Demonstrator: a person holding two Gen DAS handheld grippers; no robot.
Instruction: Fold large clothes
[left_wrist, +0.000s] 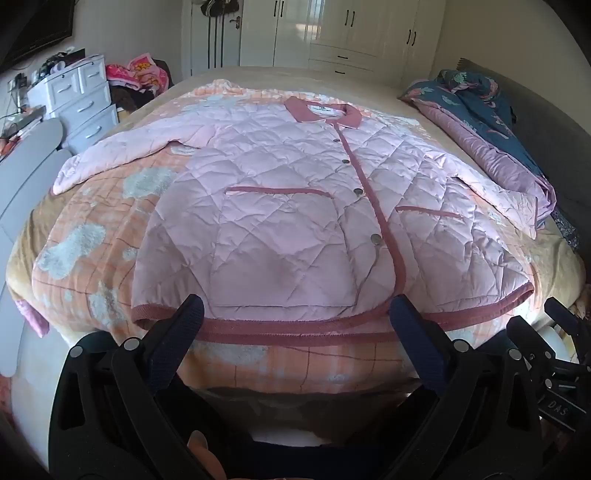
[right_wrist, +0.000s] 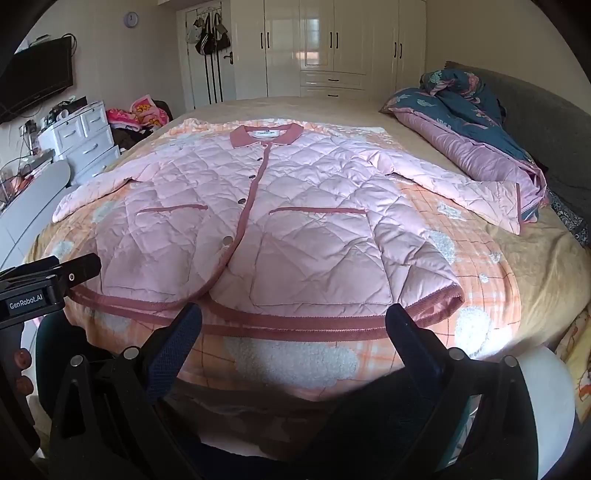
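Looking along the left tool (left_wrist: 295, 314), its fingers stand spread wide with nothing between them, poised just short of the dark-pink hem of a pink quilted jacket (left_wrist: 295, 192); the jacket lies flat, buttoned, sleeves out, on an orange blanket (left_wrist: 92, 221) covering the bed (left_wrist: 369, 88); from the right wrist, the right tool (right_wrist: 293, 321) is likewise wide apart and empty near the hem, the jacket (right_wrist: 295, 206) spread ahead, a dark quilt (right_wrist: 469, 122) bunched at the right.

"GenRobot.AI" stands in white on the black body of the left gripper (right_wrist: 27, 303); "DAS" is stamped on the right gripper (left_wrist: 557, 410); the jacket's collar label (right_wrist: 264, 132) is unreadable
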